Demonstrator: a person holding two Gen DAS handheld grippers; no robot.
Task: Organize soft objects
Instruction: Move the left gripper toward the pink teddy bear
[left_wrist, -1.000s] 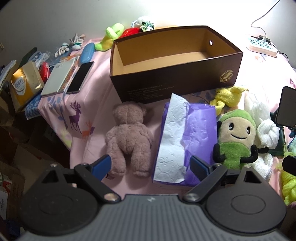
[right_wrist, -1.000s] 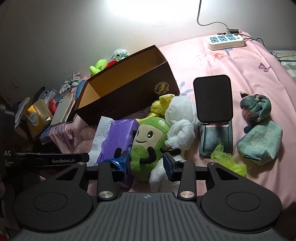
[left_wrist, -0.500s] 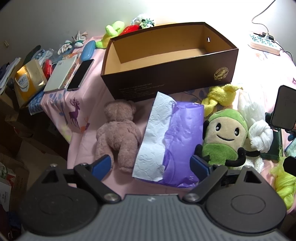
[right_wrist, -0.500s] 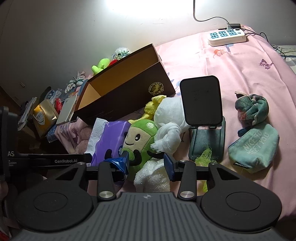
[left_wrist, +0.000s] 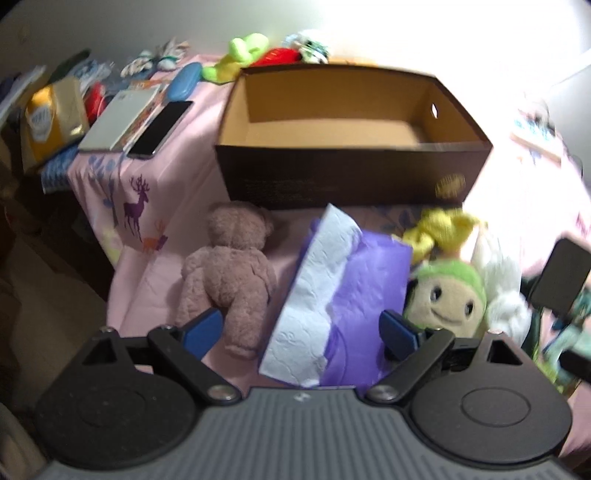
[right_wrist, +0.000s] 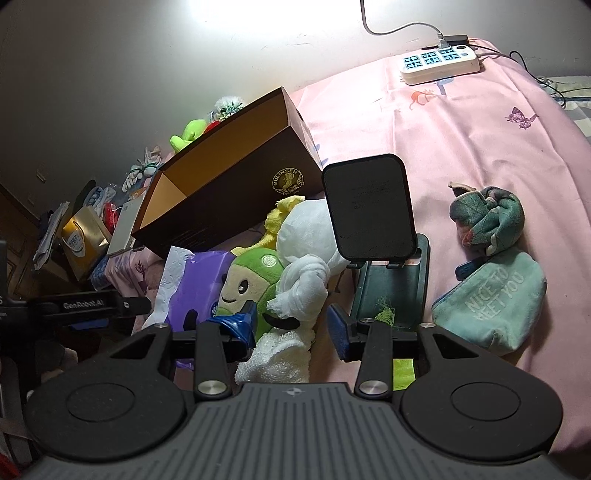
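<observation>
Tissue pack (left_wrist: 340, 306) nearer — between left gripper's (left_wrist: 301, 330) spread jaws

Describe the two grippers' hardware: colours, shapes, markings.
Both alike: black linkage arms with silver pivot screws, two round black discs either side, a ribbed grey body with a small logo, blue finger pads. Left gripper; right gripper. The left gripper's side, seen from the right wrist, bears white "GenRobot.AI" lettering. No cables or sleeves visible.

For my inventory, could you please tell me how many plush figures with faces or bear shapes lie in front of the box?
2: a teddy bear left of the tissue pack, and a green doll on its right. Others may be hidden under the cloths.
</observation>
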